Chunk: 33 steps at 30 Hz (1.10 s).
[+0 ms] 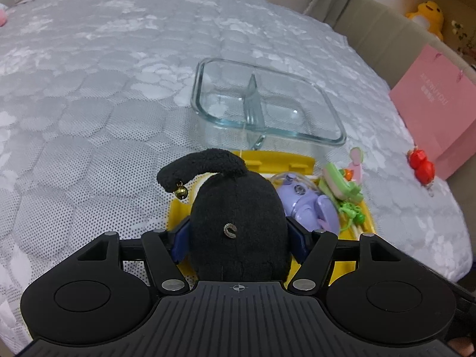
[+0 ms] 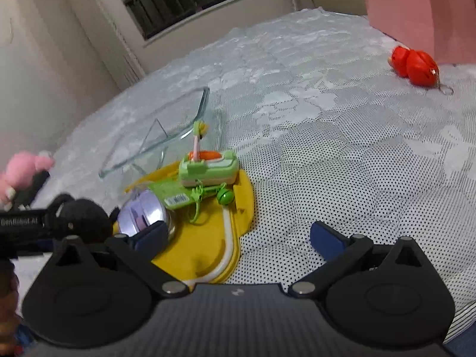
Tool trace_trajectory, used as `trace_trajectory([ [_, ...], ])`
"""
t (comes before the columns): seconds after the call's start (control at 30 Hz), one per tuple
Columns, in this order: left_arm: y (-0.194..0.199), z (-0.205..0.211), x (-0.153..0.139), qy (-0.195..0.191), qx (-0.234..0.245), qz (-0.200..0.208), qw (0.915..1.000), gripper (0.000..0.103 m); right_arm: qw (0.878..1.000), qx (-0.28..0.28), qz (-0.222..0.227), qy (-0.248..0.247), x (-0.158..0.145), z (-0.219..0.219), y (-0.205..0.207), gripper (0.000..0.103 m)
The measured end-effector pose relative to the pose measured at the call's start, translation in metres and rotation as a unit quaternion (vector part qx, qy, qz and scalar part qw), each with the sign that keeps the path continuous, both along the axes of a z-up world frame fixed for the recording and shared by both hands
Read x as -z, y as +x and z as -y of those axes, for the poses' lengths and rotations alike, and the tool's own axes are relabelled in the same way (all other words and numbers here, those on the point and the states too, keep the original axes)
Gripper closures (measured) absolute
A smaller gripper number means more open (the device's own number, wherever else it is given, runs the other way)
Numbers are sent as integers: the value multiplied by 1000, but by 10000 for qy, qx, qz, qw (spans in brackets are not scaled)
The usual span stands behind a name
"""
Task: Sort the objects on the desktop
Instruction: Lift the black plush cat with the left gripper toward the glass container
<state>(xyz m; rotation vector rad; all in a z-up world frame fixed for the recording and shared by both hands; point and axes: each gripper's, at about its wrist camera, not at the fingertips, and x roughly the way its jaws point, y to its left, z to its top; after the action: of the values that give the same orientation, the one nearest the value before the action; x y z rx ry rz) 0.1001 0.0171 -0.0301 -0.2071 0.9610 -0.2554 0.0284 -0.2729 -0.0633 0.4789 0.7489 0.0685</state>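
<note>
My left gripper [image 1: 239,238] is shut on a black plush toy [image 1: 238,217] with a small gold bell [image 1: 181,193], held over the yellow lid [image 1: 297,160]. The plush also shows in the right wrist view [image 2: 84,220]. On the lid lie a purple gadget [image 1: 306,205] and a green toy [image 1: 342,184]; both show in the right wrist view, the purple gadget [image 2: 142,217] and the green toy [image 2: 208,168]. A two-compartment glass dish [image 1: 267,104] stands just beyond the lid. My right gripper [image 2: 238,238] is open and empty over the yellow lid's [image 2: 208,238] right edge.
A red keychain toy [image 2: 413,62] lies to the right on the grey patterned bedspread [image 1: 89,119], near a pink paper bag [image 1: 437,113]. A pink plush [image 2: 20,172] sits at the left. A yellow plush [image 1: 428,15] sits beyond the bed.
</note>
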Motion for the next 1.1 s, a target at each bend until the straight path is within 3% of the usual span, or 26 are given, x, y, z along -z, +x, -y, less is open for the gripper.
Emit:
trace_trajectory([
  [0.13, 6, 3, -17, 53, 78, 218, 9997, 34, 9997, 78, -39, 232, 5, 8, 1, 0],
  [0.3, 32, 9, -43, 53, 180, 403, 9990, 33, 9998, 95, -5, 181, 4, 8, -1, 0],
  [0.5, 73, 21, -74, 257, 266, 1095, 9933, 33, 9998, 116, 1, 186, 6, 8, -1, 0],
  [0.67, 112, 27, -65, 225, 504, 1048, 9930, 35, 9999, 149, 36, 52, 7, 6, 0, 0],
  [0.83, 133, 28, -45, 422, 318, 990, 9937, 34, 9998, 169, 63, -36, 9, 5, 1, 0],
  [1.03, 136, 18, -40, 366, 144, 844, 9957, 33, 9998, 146, 92, -139, 11, 4, 2, 0],
  [1.1, 130, 11, -50, 309, -36, 1005, 9944, 32, 9997, 144, 104, -145, 11, 4, 3, 0],
])
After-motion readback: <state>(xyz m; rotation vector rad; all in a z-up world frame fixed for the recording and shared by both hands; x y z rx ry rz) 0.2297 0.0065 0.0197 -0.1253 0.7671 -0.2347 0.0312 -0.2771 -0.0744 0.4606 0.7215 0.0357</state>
